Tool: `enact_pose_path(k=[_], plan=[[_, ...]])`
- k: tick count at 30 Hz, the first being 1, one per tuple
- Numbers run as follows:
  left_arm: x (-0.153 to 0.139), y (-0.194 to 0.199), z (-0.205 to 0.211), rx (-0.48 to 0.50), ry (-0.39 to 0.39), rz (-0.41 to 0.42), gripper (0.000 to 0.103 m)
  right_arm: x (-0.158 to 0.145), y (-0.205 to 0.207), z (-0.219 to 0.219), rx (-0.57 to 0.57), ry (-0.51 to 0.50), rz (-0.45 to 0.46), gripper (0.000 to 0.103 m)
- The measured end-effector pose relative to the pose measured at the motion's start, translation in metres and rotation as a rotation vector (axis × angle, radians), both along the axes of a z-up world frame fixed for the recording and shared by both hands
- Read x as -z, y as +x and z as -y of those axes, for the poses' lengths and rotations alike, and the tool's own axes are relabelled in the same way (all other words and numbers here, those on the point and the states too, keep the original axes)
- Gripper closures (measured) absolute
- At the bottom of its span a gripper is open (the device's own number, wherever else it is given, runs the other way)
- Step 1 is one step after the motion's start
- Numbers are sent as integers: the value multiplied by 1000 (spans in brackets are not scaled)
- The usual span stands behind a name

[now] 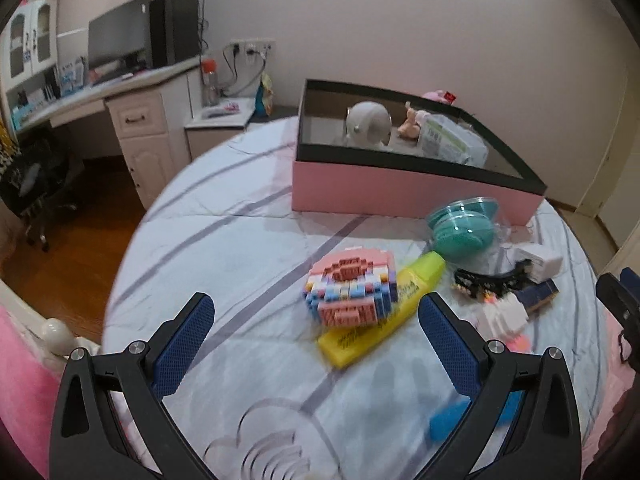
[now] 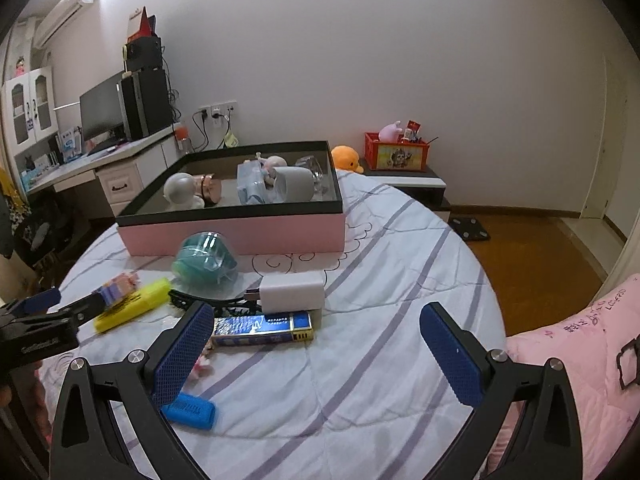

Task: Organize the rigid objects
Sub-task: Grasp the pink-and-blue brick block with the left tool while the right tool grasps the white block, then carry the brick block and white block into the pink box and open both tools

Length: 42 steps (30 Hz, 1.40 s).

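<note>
Both jaws spread, empty; I judge the brick model [image 1: 350, 288] could crumble if the left gripper [image 1: 316, 344] squeezes hard.

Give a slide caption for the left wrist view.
Open left gripper above brick toy on yellow tube, pink box behind.

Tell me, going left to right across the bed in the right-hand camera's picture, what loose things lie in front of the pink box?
Yellow highlighter → teal round case → white charger block. The black cable and blue lighter overlap others, so I leave them out.
</note>
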<state>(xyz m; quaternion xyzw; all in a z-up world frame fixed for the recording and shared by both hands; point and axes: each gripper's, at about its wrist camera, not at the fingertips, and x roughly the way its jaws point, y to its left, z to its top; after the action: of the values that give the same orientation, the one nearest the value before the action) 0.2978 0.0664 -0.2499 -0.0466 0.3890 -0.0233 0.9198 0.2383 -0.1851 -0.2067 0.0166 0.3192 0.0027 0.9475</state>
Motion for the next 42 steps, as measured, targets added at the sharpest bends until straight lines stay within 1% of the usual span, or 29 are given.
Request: enact_pose_path(k=[4, 7, 8, 9, 10, 11, 14, 16, 18, 20, 23, 24, 25, 27, 29, 33, 34, 35, 40, 41, 42], plan=[[12, 20, -2, 2, -36, -59, 1, 5, 15, 0, 1, -4, -15, 0], [15, 29, -3, 18, -63, -77, 4, 7, 26, -2, -5, -9, -27, 0], [15, 31, -4, 26, -66, -75, 11, 8, 29, -3, -9, -12, -34, 0], [14, 34, -4, 35, -72, -68, 23, 9, 32, -5, -12, -14, -40, 0], [13, 36, -4, 52, -84, -67, 32, 11, 36, -6, -16, -17, -46, 0], [13, 38, -3, 71, -89, -69, 48, 12, 39, -7, -18, -21, -50, 0], [13, 36, 0, 84, -65, -62, 49, 18, 52, -9, -28, -36, -81, 0], [10, 33, 1, 81, -52, -47, 49, 24, 61, -11, -37, -45, -118, 0], [5, 28, 1, 63, -15, -19, 49, 29, 69, -11, -44, -38, -138, 0], [1, 24, 3, 65, 6, -6, 49, 34, 77, -8, -54, -16, -165, 0], [-4, 17, 3, 66, 27, 8, 49, 37, 85, 0, -67, 52, -184, 1], [-5, 16, 3, 65, 30, 8, 49, 39, 85, 2, -69, 65, -195, 8], [-6, 16, 2, 64, 32, 10, 49, 40, 85, 3, -74, 75, -201, 23], [-9, 14, 1, 63, 42, 16, 50, 41, 83, 4, -99, 103, -204, 35], [-11, 12, 0, 65, 41, 17, 49, 41, 82, 2, -107, 90, -204, 36], [-18, 8, 2, 71, 28, 34, 49, 43, 83, 1, -138, 101, -211, 36], [-20, 5, 2, 72, 21, 42, 49, 43, 83, 3, -153, 123, -206, 48], [-22, 5, 2, 73, 18, 46, 49, 41, 81, 4, -147, 127, -195, 49], [-33, -3, 6, 76, 10, 75, 49, 35, 74, 4, -138, 94, -157, 49], [-36, -6, 6, 76, 8, 83, 49, 31, 70, 4, -129, 89, -125, 49], [-39, -9, 7, 74, 5, 95, 49, 28, 67, 4, -125, 80, -112, 49]])
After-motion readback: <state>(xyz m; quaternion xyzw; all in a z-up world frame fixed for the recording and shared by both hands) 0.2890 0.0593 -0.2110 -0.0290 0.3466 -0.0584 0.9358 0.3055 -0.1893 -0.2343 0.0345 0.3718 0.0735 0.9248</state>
